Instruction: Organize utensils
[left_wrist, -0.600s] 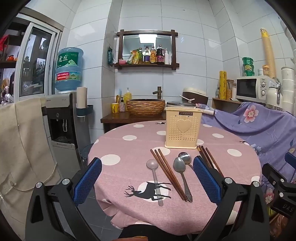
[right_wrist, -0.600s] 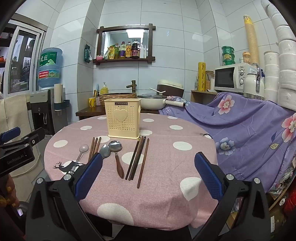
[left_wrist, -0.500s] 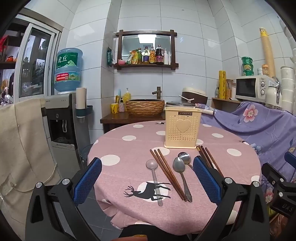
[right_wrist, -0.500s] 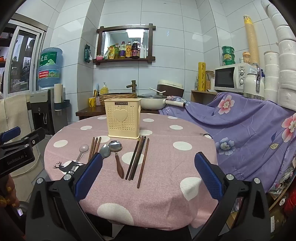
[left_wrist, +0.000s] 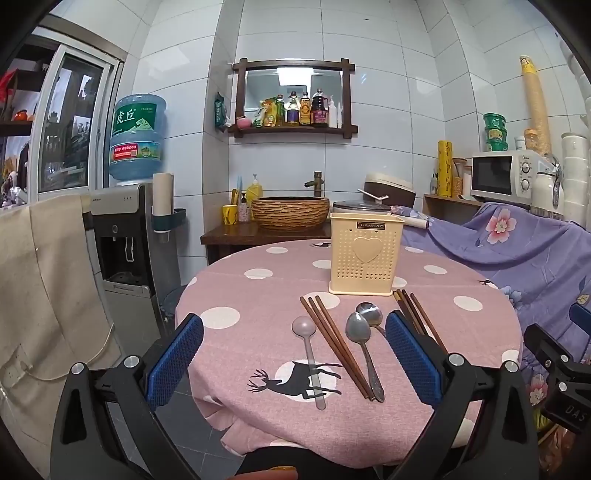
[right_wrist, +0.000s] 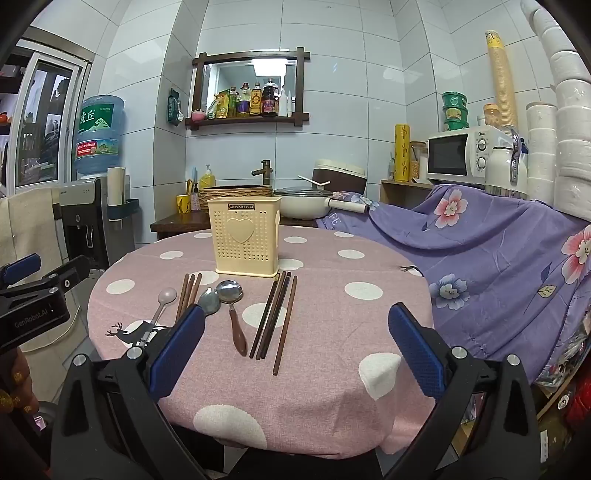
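While both grippers are hanging over the near edge of the round table (right_wrist: 388, 325), the utensils are lying in a row before one cream holder (right_wrist: 243, 236). Leftmost is lying one pale plastic spoon (left_wrist: 308, 354), then one bundle of three brown chopsticks (left_wrist: 334, 343), then two metal spoons (left_wrist: 364, 347), one of them wooden-handled, then four darker chopsticks (right_wrist: 275, 317). The left gripper (left_wrist: 293, 363) and right gripper (right_wrist: 295, 350) are both gaping wide, holding nothing.
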